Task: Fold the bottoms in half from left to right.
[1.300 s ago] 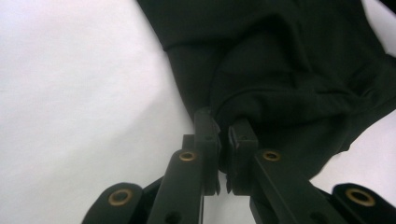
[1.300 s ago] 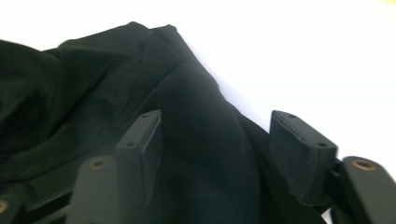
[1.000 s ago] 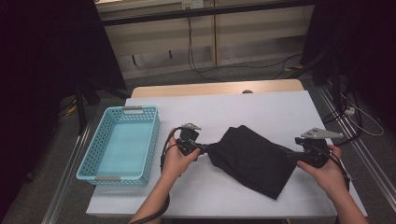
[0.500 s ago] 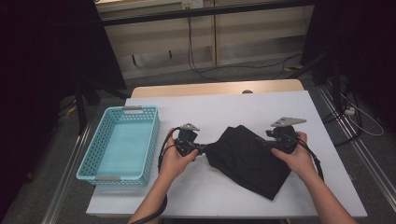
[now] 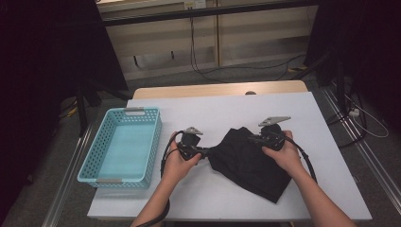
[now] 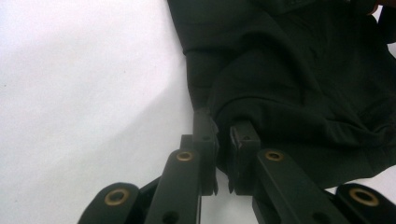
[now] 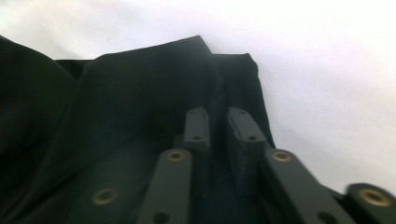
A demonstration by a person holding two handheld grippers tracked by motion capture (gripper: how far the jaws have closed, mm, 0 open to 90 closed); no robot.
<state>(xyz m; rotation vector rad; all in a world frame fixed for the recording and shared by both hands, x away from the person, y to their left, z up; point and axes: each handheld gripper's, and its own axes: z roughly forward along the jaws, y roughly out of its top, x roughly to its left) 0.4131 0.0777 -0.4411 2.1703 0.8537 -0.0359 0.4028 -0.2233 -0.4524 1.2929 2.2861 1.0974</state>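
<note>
Two grippers pinch the black cloth (image 5: 250, 163) at frame centre: left gripper (image 5: 204, 152) clamped on its left corner, right gripper (image 5: 254, 139), jaws just closing, nipping its upper edge.

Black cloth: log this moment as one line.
left tool: shut on black cloth | right tool: just closed on cloth's far edge | cloth: on white table | blue basket: left, empty

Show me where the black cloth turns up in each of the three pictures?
High view: the black cloth lies right of centre on the white table, between the two hands.
Left gripper view: the cloth covers the upper right, its edge pinched in the left gripper.
Right gripper view: the cloth spreads across the left and centre, a fold clamped in the right gripper.
Shared landmark: the white table.
</note>
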